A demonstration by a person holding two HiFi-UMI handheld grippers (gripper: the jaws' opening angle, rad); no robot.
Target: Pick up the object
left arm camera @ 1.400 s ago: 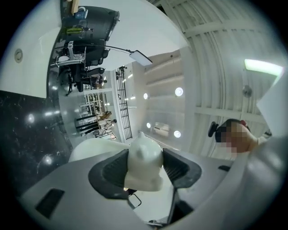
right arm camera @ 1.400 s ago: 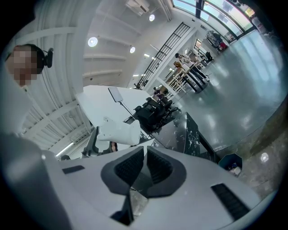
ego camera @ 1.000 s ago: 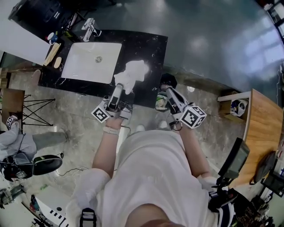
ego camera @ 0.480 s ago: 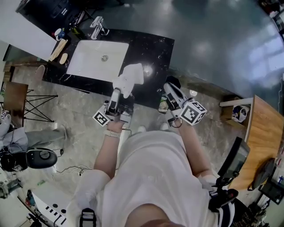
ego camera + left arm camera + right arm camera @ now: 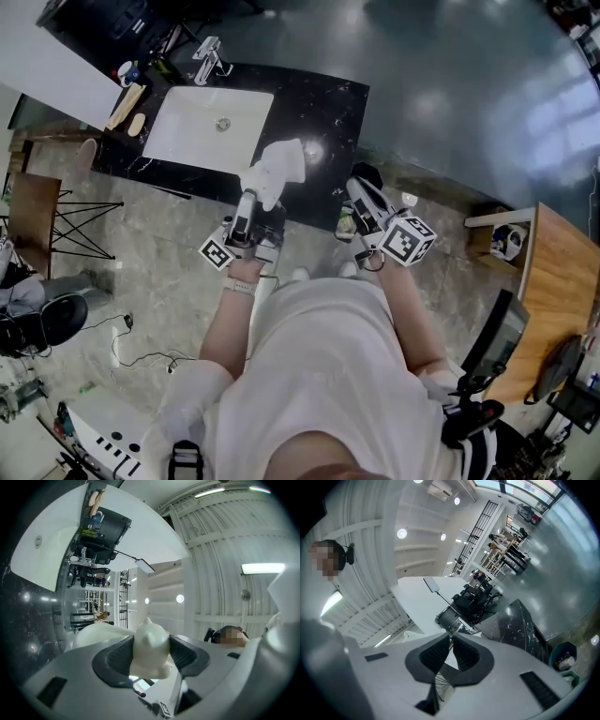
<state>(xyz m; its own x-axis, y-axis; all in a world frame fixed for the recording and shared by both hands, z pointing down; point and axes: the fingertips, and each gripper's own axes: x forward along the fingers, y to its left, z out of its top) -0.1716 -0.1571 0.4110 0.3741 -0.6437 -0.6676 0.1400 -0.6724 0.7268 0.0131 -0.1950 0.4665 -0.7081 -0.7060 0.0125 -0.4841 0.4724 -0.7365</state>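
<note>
A soft, lumpy white object (image 5: pixel 274 167) hangs over the front edge of the black marble counter (image 5: pixel 323 112), and my left gripper (image 5: pixel 249 201) is shut on it. In the left gripper view the white object (image 5: pixel 149 634) fills the gap between the dark pads (image 5: pixel 114 660) of the left gripper (image 5: pixel 151 654). My right gripper (image 5: pixel 356 184) is held off the counter's right front corner, above the floor. In the right gripper view the right gripper (image 5: pixel 451 643) is shut, its tips touching with nothing between them.
A white sink (image 5: pixel 192 141) with a faucet (image 5: pixel 208 58) is set in the counter's left half, with small items (image 5: pixel 131 98) at its far left. A wooden desk (image 5: pixel 553 272) stands at the right, a black chair (image 5: pixel 47 323) at the left, and a small bin (image 5: pixel 506 234) by the desk.
The white object has come off the counter top and sits nearer the front edge in my left gripper. The person seated at the far left has slid mostly out of view.
</note>
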